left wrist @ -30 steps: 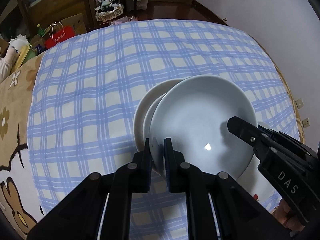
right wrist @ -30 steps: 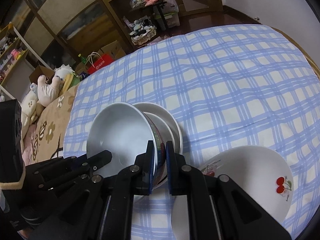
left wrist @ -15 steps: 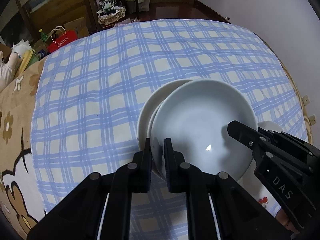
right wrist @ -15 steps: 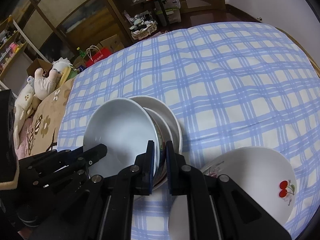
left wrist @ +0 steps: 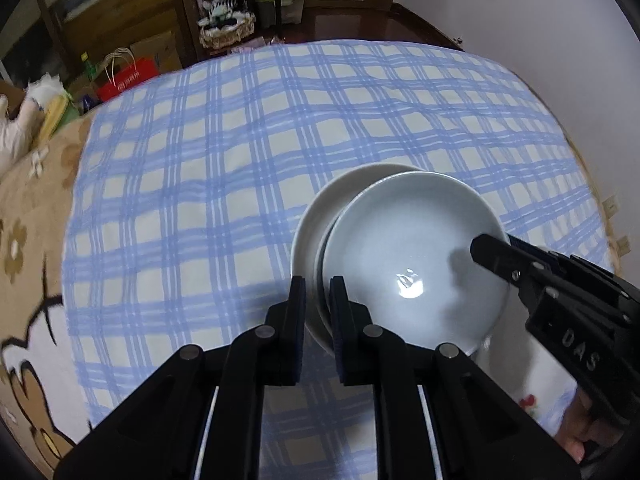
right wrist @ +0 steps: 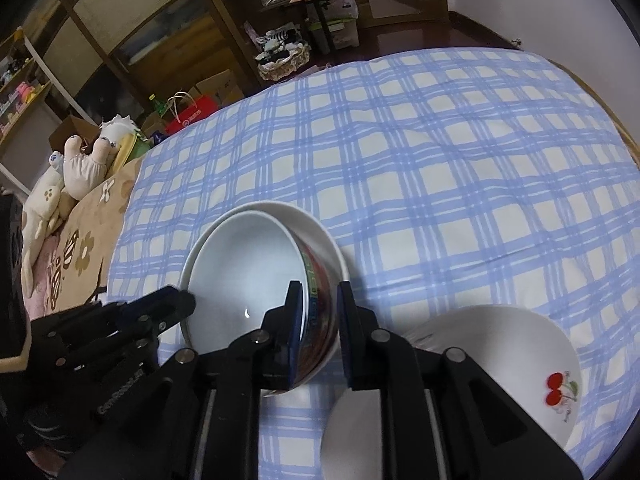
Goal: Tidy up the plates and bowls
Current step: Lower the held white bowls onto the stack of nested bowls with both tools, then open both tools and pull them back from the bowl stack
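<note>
A pale bowl [left wrist: 412, 256] with a red and green patterned outside [right wrist: 316, 312] sits nested in a wider white bowl [left wrist: 320, 208] on the blue checked tablecloth [left wrist: 240, 140]. My left gripper [left wrist: 318, 292] is shut on the bowl's near left rim. My right gripper [right wrist: 318, 300] straddles the opposite rim, its jaws a little apart around the wall. It shows in the left wrist view [left wrist: 492, 256]. A white bowl with a cherry print [right wrist: 500, 364] stands to the right of the stack.
A white plate [right wrist: 356, 436] lies at the near edge under the right gripper. A brown flower-print cover [right wrist: 76, 240] with plush toys [right wrist: 80, 164] borders the cloth on the left. Shelves, a basket and a red bag stand beyond the far edge.
Both grippers and the patterned bowl have shifted slightly over the stack. The right gripper's jaws have spread a little wider around the rim. The left stays shut.
</note>
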Action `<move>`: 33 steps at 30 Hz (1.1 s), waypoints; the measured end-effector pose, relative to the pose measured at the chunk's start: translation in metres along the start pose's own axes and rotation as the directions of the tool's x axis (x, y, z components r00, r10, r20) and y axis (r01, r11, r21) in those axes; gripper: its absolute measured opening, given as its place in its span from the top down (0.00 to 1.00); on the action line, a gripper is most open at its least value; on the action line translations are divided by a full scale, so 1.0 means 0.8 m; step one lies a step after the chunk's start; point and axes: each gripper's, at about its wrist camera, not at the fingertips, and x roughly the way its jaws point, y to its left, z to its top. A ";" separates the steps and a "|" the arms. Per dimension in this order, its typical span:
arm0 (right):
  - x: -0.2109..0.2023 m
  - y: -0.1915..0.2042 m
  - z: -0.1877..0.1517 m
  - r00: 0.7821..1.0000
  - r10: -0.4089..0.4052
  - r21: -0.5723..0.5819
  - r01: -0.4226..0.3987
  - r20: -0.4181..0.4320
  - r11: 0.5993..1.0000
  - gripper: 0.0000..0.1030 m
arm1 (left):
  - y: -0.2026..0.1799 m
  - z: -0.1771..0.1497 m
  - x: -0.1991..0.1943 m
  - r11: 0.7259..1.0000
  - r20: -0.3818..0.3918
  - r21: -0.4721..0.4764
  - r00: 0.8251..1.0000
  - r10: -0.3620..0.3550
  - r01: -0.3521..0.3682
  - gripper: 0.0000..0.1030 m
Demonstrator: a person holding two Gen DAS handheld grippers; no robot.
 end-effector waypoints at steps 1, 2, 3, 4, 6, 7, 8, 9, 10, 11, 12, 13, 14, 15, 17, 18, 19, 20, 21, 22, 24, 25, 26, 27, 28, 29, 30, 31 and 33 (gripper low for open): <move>-0.003 -0.001 0.001 1.000 -0.003 0.000 0.003 0.004 1.000 0.83 | 0.002 -0.001 -0.003 1.000 -0.001 -0.003 1.000 -0.008 0.008 0.87; -0.005 -0.003 0.002 1.000 -0.002 0.003 0.002 0.006 1.000 0.83 | 0.003 -0.002 -0.005 1.000 0.003 -0.004 1.000 -0.005 0.005 0.87; -0.008 -0.004 0.002 1.000 0.002 0.007 -0.002 0.006 1.000 0.83 | 0.004 -0.004 -0.008 1.000 0.010 -0.004 1.000 0.004 -0.004 0.86; -0.011 -0.006 0.003 1.000 0.004 0.010 -0.004 0.008 1.000 0.83 | 0.005 -0.005 -0.012 1.000 0.017 -0.003 1.000 0.011 -0.011 0.86; -0.016 -0.008 0.004 1.000 0.001 0.008 -0.002 0.013 1.000 0.83 | 0.009 -0.007 -0.018 0.999 0.022 0.002 0.999 0.034 -0.034 0.85; -0.020 -0.008 0.004 1.000 -0.003 0.002 0.003 0.018 1.000 0.83 | 0.011 -0.008 -0.021 0.999 0.024 0.002 0.999 0.046 -0.046 0.85; -0.023 -0.007 0.005 1.000 -0.008 -0.002 0.008 0.025 1.000 0.83 | 0.013 -0.009 -0.023 0.999 0.028 0.001 0.998 0.053 -0.053 0.85; -0.027 -0.007 0.006 0.999 -0.013 -0.005 0.013 0.035 1.000 0.83 | 0.016 -0.010 -0.026 0.998 0.033 0.001 0.998 0.059 -0.059 0.84; -0.030 -0.007 0.006 0.999 -0.017 -0.009 0.017 0.042 1.000 0.83 | 0.018 -0.011 -0.028 0.998 0.035 0.002 0.997 0.064 -0.064 0.84; -0.034 -0.006 0.007 0.999 -0.018 -0.013 0.018 0.049 1.000 0.83 | 0.020 -0.013 -0.030 0.998 0.035 0.005 0.997 0.068 -0.069 0.83; -0.039 -0.005 0.007 0.998 -0.016 -0.018 0.017 0.056 1.000 0.83 | 0.022 -0.014 -0.032 0.997 0.036 0.006 0.997 0.072 -0.072 0.81; -0.042 -0.005 0.007 0.998 -0.016 -0.023 0.018 0.059 1.000 0.83 | 0.023 -0.016 -0.034 0.997 0.038 0.008 0.996 0.079 -0.080 0.80; -0.045 -0.004 0.008 0.998 -0.019 -0.028 0.021 0.062 0.999 0.83 | 0.025 -0.017 -0.036 0.996 0.040 0.008 0.995 0.087 -0.087 0.77; -0.049 -0.004 0.008 0.998 -0.026 -0.033 0.028 0.063 0.999 0.82 | 0.027 -0.019 -0.038 0.996 0.041 0.007 0.995 0.090 -0.090 0.72; -0.054 -0.004 0.009 0.997 -0.050 -0.042 0.052 0.060 0.998 0.76 | 0.032 -0.021 -0.041 0.997 0.042 0.000 0.996 0.082 -0.082 0.63; -0.057 -0.005 0.010 0.996 -0.073 -0.044 0.075 0.057 0.996 0.66 | 0.034 -0.022 -0.043 0.997 0.045 -0.007 0.996 0.083 -0.083 0.54; -0.059 -0.007 0.010 0.994 -0.089 -0.040 0.091 0.058 0.995 0.60 | 0.036 -0.023 -0.045 0.995 0.052 -0.013 0.994 0.098 -0.097 0.50; -0.062 -0.009 0.010 0.993 -0.100 -0.036 0.102 0.061 0.994 0.49 | 0.038 -0.023 -0.049 0.995 0.064 -0.015 0.993 0.100 -0.100 0.45; -0.065 -0.012 0.011 0.993 -0.103 -0.031 0.105 0.066 0.994 0.44 | 0.040 -0.023 -0.051 0.996 0.072 -0.016 0.993 0.094 -0.093 0.41; -0.068 -0.015 0.011 0.993 -0.101 -0.024 0.102 0.068 0.994 0.44 | 0.042 -0.023 -0.054 0.996 0.078 -0.018 0.993 0.092 -0.090 0.39; -0.071 -0.022 0.013 0.993 -0.096 -0.008 0.097 0.064 0.995 0.36 | 0.044 -0.022 -0.059 0.994 0.100 -0.020 0.989 0.113 -0.111 0.31; -0.073 -0.026 0.013 0.994 -0.094 0.002 0.094 0.058 0.996 0.32 | 0.046 -0.022 -0.061 0.992 0.110 -0.021 0.986 0.128 -0.126 0.28; -0.074 -0.031 0.013 0.994 -0.095 0.016 0.094 0.054 0.995 0.25 | 0.047 -0.022 -0.063 0.990 0.121 -0.023 0.983 0.139 -0.137 0.23; -0.075 -0.035 0.012 0.993 -0.101 0.029 0.100 0.054 0.995 0.20 | 0.049 -0.022 -0.064 0.990 0.124 -0.026 0.982 0.139 -0.137 0.21; -0.077 -0.038 0.012 0.992 -0.112 0.045 0.110 0.058 0.993 0.18 | 0.051 -0.021 -0.065 0.990 0.124 -0.030 0.983 0.138 -0.136 0.21; -0.079 -0.041 0.012 0.991 -0.119 0.055 0.116 0.063 0.992 0.15 | 0.053 -0.022 -0.065 0.990 0.121 -0.031 0.983 0.138 -0.136 0.20; -0.080 -0.044 0.012 0.991 -0.119 0.059 0.115 0.065 0.992 0.10 | 0.054 -0.023 -0.064 0.989 0.113 -0.025 0.983 0.145 -0.143 0.19; -0.080 -0.046 0.012 0.991 -0.116 0.060 0.112 0.066 0.992 0.08 | 0.053 -0.024 -0.063 0.989 0.109 -0.013 0.983 0.148 -0.147 0.19; -0.079 -0.049 0.012 0.991 -0.122 0.052 0.119 0.062 0.992 0.03 | 0.057 -0.027 -0.061 0.988 0.097 -0.003 0.983 0.154 -0.154 0.19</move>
